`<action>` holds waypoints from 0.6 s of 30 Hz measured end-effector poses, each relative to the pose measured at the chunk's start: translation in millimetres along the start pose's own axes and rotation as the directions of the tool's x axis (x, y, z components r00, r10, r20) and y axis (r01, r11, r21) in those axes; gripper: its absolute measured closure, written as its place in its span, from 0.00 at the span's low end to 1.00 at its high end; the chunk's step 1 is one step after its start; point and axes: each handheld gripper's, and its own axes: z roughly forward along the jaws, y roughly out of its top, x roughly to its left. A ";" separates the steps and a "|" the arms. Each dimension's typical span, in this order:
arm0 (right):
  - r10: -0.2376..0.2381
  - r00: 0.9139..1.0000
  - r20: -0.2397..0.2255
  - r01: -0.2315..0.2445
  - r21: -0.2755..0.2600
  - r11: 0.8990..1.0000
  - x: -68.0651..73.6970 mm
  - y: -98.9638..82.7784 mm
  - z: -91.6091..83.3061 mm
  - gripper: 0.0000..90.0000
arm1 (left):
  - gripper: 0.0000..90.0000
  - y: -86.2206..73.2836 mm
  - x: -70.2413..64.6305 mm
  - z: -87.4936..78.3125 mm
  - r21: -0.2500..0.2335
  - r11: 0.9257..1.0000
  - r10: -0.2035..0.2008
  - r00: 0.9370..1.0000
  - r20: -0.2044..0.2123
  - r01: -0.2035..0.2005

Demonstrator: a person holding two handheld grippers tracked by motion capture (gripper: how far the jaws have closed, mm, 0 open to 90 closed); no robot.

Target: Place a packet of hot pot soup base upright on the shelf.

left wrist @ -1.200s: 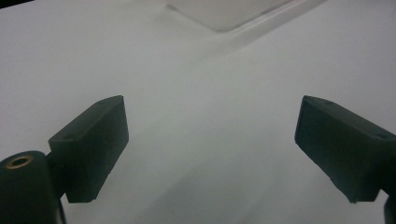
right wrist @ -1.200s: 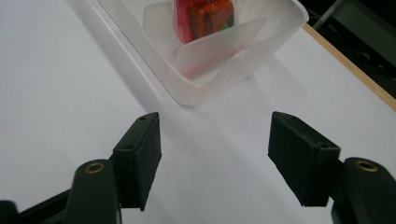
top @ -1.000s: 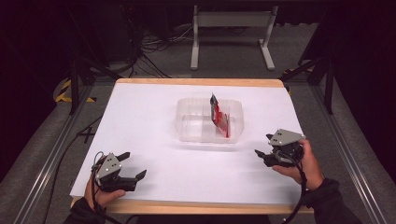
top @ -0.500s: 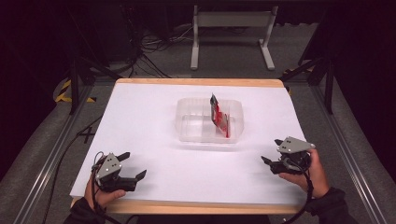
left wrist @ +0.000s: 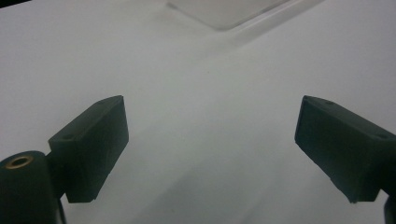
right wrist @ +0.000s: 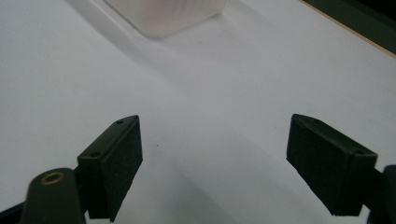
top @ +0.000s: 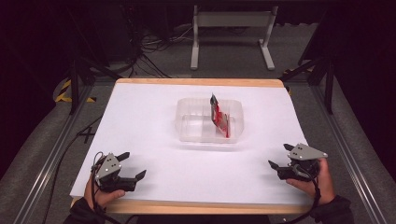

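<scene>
A red snack packet point(top: 219, 120) stood tilted inside the clear plastic container point(top: 187, 126) at mid-table, apparently already placed. The left gripper point(top: 131, 165) and the right gripper point(top: 278, 158) sat well apart from it near the table's point(top: 140, 112) front corners, jaws spread wide and empty. Little seemed left to do.

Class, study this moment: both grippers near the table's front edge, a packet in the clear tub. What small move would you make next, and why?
Probably hold both grippers at rest. The red packet already stands in the clear tub; the left gripper and right gripper are open, empty and well short of it.
</scene>
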 end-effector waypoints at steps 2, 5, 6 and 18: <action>0.008 1.000 0.002 -0.008 -0.010 1.000 -0.4 -3.6 -1.8 0.20 | 0.12 -0.1 0.1 -0.2 -0.002 1.000 0.000 1.000 0.000 0.000; 0.024 1.000 0.012 -0.024 -0.018 1.000 -0.7 -8.7 -4.3 0.20 | 0.12 -0.2 0.1 -0.6 -0.002 1.000 0.001 1.000 -0.001 -0.001; 0.030 0.999 0.014 -0.029 -0.024 0.999 -1.0 -10.5 -5.1 0.19 | 0.12 -0.2 -0.1 -1.0 -0.002 1.000 -0.001 1.000 -0.001 0.001; 0.151 0.986 0.073 -0.143 -0.104 0.984 -5.7 -33.9 -17.8 0.14 | 0.12 0.0 -0.4 -4.3 -0.021 1.000 0.009 1.000 -0.002 -0.009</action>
